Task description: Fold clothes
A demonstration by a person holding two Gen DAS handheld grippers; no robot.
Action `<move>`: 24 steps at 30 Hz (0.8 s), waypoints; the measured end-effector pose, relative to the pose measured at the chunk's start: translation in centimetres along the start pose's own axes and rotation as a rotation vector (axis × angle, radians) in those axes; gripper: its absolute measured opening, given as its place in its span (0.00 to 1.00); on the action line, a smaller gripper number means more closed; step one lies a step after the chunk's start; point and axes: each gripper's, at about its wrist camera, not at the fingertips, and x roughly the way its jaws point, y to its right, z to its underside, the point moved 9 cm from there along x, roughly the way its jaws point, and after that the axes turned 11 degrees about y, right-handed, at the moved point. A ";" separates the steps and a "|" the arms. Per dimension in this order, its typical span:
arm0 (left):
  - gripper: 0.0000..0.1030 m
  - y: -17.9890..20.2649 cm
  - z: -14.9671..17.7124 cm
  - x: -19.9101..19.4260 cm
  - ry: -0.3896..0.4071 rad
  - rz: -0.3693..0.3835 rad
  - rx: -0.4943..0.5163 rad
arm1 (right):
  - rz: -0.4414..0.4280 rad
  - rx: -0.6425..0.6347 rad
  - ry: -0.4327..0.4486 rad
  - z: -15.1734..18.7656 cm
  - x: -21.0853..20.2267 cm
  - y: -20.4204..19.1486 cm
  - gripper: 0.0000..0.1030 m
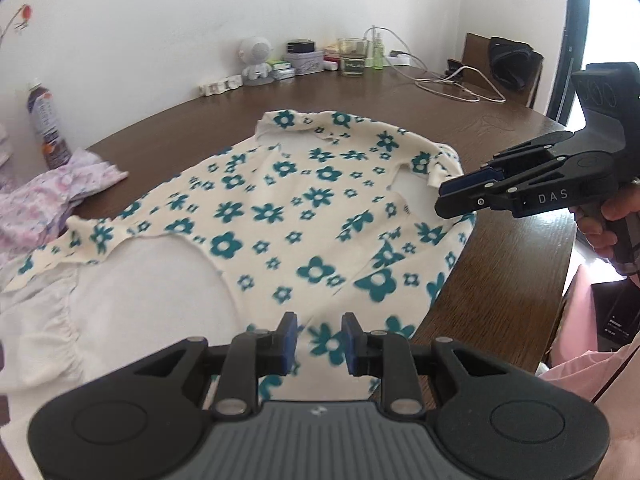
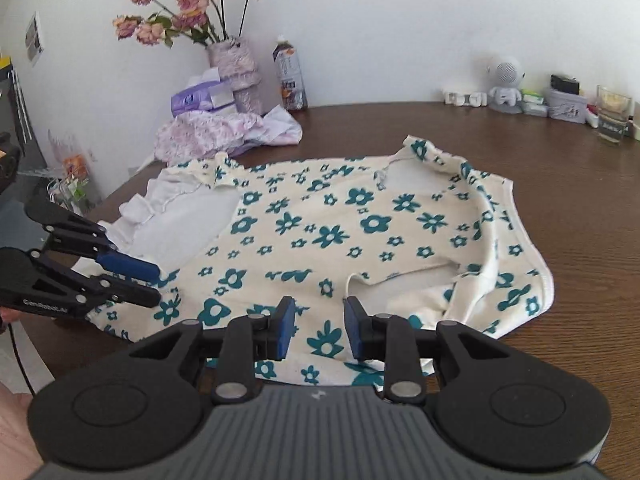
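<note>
A cream garment with teal flowers lies spread flat on the brown wooden table. It partly covers a white ruffled cloth. My left gripper hovers open over one edge of the floral garment, and the cloth shows in the gap between its blue pads. Open too, my right gripper sits at the opposite edge near a sleeve fold. Neither gripper holds any fabric.
A pile of pale purple clothes lies beside a bottle and a vase of flowers. Small items, a glass and cables line the wall. The table edge runs close to the garment.
</note>
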 end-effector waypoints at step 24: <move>0.42 -6.5 4.0 -4.5 -0.049 -0.282 -0.168 | -0.087 -0.230 -0.254 1.7 2.2 -0.2 0.39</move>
